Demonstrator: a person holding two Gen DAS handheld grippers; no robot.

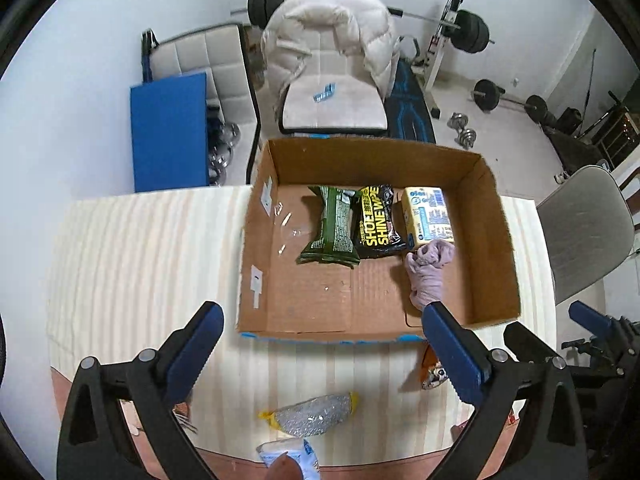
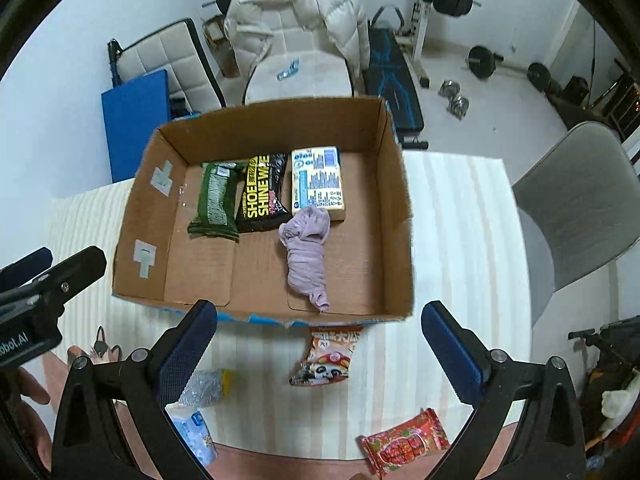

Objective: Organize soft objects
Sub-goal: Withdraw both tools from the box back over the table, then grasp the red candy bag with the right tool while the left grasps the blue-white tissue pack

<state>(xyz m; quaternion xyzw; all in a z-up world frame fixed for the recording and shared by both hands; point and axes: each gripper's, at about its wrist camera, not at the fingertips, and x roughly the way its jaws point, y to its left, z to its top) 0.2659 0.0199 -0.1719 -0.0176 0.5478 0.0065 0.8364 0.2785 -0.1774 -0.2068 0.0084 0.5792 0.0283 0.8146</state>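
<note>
A cardboard box (image 1: 496,240) (image 2: 400,216) stands on the striped table. Inside lie a green packet (image 1: 332,226) (image 2: 216,204), a black shoe-wipes packet (image 1: 378,222) (image 2: 264,192), a yellow packet (image 1: 430,216) (image 2: 320,180) and a lilac sock (image 1: 426,272) (image 2: 306,256). My left gripper (image 1: 324,344) is open and empty before the box. My right gripper (image 2: 320,344) is open and empty above an orange cartoon packet (image 2: 330,356). A silver-and-yellow pouch (image 1: 312,414) (image 2: 206,388), a white-blue tissue pack (image 1: 288,456) (image 2: 196,436) and a red packet (image 2: 404,442) lie near the front edge.
A grey chair (image 2: 580,200) stands right of the table. A chair with a white jacket (image 1: 332,40), a blue panel (image 1: 170,132) and gym weights (image 1: 472,30) are behind. The right gripper shows at the right in the left view (image 1: 592,332).
</note>
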